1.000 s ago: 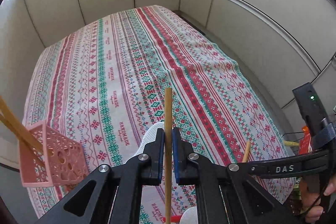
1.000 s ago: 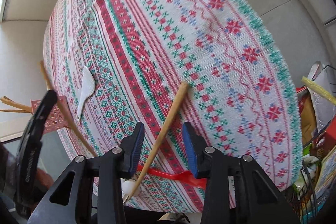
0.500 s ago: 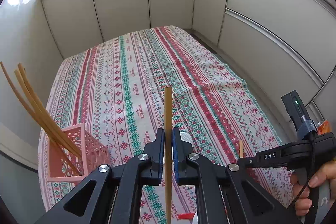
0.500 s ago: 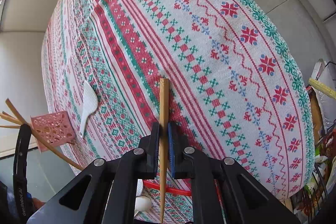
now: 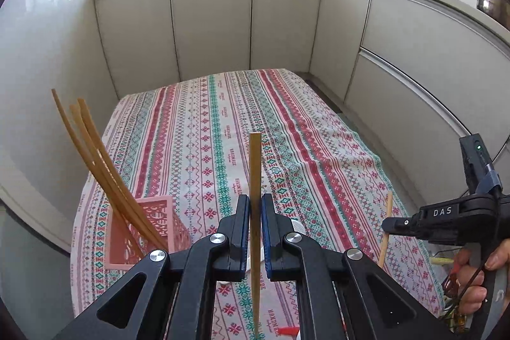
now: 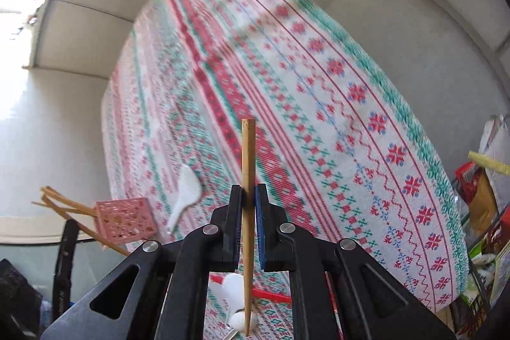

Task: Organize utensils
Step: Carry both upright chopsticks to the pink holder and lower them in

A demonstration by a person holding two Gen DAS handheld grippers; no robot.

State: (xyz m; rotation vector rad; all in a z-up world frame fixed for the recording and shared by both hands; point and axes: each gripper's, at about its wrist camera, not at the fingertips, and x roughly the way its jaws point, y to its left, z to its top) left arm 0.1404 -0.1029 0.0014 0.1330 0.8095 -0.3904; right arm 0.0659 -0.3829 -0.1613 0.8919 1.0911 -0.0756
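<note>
My left gripper (image 5: 255, 209) is shut on a wooden chopstick (image 5: 255, 168) that stands upright between its pads, lifted above the table. A pink perforated basket (image 5: 143, 231) sits at the table's near left with three chopsticks (image 5: 95, 161) leaning out of it. My right gripper (image 6: 248, 199) is shut on a second wooden chopstick (image 6: 248, 155), also lifted off the cloth; it shows in the left wrist view (image 5: 387, 228) at the right. A white rice spoon (image 6: 186, 193) lies on the cloth near the basket (image 6: 124, 220).
The table wears a red, green and white patterned cloth (image 5: 287, 129). Grey cabinet fronts (image 5: 210, 21) surround it on three sides. A red utensil (image 6: 271, 295) and white spoons (image 6: 236, 292) lie at the near edge. Cluttered bags and boxes (image 6: 481, 199) stand right of the table.
My right gripper closed on the chopstick that lay on the cloth and lifted it. My left gripper rose and tilted up with its chopstick, bringing the basket into fuller view.
</note>
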